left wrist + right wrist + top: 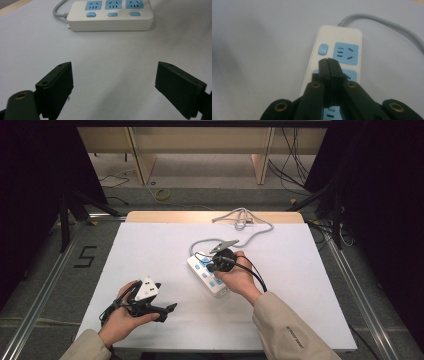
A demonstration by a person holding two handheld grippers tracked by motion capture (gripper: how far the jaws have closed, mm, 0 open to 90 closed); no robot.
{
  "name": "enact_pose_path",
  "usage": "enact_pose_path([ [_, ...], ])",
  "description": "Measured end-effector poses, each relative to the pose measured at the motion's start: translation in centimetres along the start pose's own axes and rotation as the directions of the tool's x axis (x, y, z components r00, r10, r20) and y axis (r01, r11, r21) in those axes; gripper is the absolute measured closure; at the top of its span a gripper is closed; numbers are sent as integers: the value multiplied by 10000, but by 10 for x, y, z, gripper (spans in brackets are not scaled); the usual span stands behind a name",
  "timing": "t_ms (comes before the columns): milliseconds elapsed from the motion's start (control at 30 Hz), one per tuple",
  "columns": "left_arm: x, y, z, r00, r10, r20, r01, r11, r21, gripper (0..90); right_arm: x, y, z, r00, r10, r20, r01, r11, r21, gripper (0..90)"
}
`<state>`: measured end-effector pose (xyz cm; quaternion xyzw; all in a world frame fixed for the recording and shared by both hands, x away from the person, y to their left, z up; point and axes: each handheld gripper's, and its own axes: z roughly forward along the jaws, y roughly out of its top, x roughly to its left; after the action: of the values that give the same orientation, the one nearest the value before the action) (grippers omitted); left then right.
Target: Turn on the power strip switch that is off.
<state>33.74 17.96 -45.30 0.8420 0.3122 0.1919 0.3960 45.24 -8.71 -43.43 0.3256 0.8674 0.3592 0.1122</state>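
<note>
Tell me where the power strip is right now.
In the high view, the power strip lies right of centre on the white table, directly under the right gripper, whose shut jaws hover above its sockets.

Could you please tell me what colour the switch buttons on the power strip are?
Light blue, on the white power strip; the left gripper view shows the buttons best.

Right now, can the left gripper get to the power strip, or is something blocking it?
Probably yes. The left gripper has its jaws wide open, with bare white table between it and the power strip. The right gripper, jaws shut, sits over the strip's middle, so that part looks taken.
</note>
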Motion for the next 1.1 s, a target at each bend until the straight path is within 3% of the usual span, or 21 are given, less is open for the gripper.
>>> enact_pose_path([
  [1100, 0, 0, 1, 10000, -42, 6, 42, 10000, -28, 143, -4, 14, 20, 9998, 159, 95, -163, 9991, 395, 900],
])
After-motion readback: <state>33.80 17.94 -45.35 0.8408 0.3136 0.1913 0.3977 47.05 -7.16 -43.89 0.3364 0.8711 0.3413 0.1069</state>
